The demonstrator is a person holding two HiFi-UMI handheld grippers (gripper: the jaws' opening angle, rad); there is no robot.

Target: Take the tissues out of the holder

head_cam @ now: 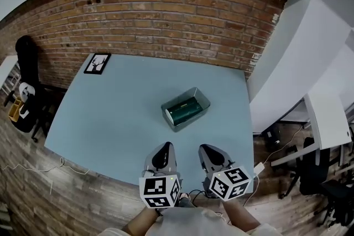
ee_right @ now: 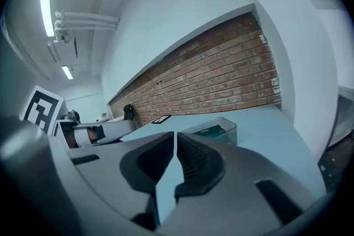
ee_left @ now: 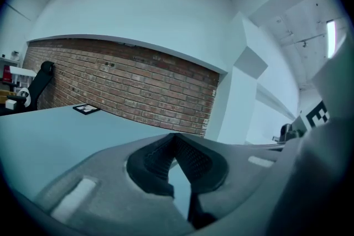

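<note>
From the head view, I looked steeply down on a pale blue desk (head_cam: 110, 119) set against a brick wall (head_cam: 166, 14). The clear holder (head_cam: 200, 98) stood near the middle of the desk, turned at a slant, with the green pack of tissues (head_cam: 183, 109) lying inside it. A small picture frame (head_cam: 97, 63) lay flat at the far left corner. My left gripper (head_cam: 164, 147) and my right gripper (head_cam: 208, 150) hung side by side over the near edge, both well apart from the holder and pointing towards it, their marker cubes nearest to me.

In the left gripper view, the jaws of my left gripper (ee_left: 176, 141) were closed, the ribbed pads meeting at the tips with nothing between them. Past them lay bare desk (ee_left: 55, 135), the picture frame (ee_left: 87, 109) far off to the left and the brick wall (ee_left: 127, 85) behind. The holder did not show here.

In the right gripper view, the jaws of my right gripper (ee_right: 176, 141) were pressed together as well and gripped nothing. The holder (ee_right: 229, 129) stood on the desk (ee_right: 265, 130) beyond the tips and a little to the right, untouched, the tissues (ee_right: 212, 131) showing green through its wall. The picture frame (ee_right: 161, 119) lay farther back by the brick wall (ee_right: 221, 74).
</note>
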